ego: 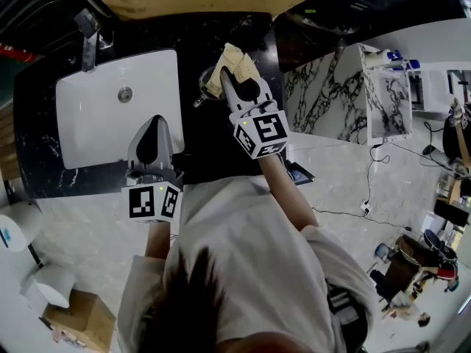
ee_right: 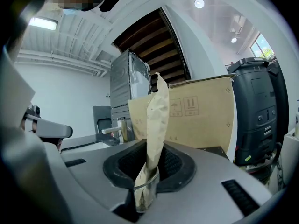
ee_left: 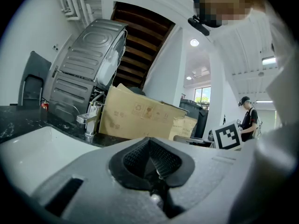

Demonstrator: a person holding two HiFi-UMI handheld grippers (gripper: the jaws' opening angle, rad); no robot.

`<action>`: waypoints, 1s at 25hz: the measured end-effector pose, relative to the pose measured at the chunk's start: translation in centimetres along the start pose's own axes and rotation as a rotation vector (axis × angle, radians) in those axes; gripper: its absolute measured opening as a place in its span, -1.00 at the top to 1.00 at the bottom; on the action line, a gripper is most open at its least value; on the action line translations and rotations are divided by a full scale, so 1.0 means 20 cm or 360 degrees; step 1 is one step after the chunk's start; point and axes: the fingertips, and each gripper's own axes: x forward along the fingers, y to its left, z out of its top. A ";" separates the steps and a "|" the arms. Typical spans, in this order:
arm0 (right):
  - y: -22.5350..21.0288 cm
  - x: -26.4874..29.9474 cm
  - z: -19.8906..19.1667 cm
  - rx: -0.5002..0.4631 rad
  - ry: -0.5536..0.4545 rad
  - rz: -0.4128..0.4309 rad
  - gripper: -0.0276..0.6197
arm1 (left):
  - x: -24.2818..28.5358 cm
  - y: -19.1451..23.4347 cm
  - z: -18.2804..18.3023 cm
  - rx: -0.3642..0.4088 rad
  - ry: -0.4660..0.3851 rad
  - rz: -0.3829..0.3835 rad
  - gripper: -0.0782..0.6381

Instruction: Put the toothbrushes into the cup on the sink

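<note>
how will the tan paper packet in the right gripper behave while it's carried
The tan paper packet looks creased and thin, so it's probably light and may crumple where the right gripper pinches it. It reaches out past the jaws without drooping, which suggests something stiff inside. Its matte surface likely won't slip much.

Right tool [ego: 229, 79] with a tan paper packet [ego: 237, 59] over the black counter [ego: 221, 149], left tool [ego: 154, 127] above the white sink [ego: 92, 105].

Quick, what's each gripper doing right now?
Left gripper: jaws shut, nothing between them.
Right gripper: jaws shut on a tan paper packet.
</note>
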 end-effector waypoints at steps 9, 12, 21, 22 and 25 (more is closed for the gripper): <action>0.00 0.00 0.00 0.0008 -0.0003 0.0016 0.74 | 0.00 0.01 0.01 -0.0002 -0.0011 0.0003 0.76; 0.00 0.00 0.00 -0.0014 0.0002 0.0022 0.74 | 0.00 0.01 0.01 -0.0002 -0.0011 0.0002 0.76; 0.01 0.00 -0.01 -0.0019 0.0049 0.0050 0.54 | 0.00 0.01 0.01 -0.0004 -0.0020 0.0001 0.76; 0.01 0.00 -0.02 -0.0013 0.0059 0.0055 0.46 | 0.00 0.01 0.01 -0.0004 -0.0021 -0.0001 0.76; 0.03 -0.01 -0.03 0.0002 0.0068 0.0069 0.40 | 0.00 0.01 0.01 -0.0006 -0.0022 -0.0006 0.76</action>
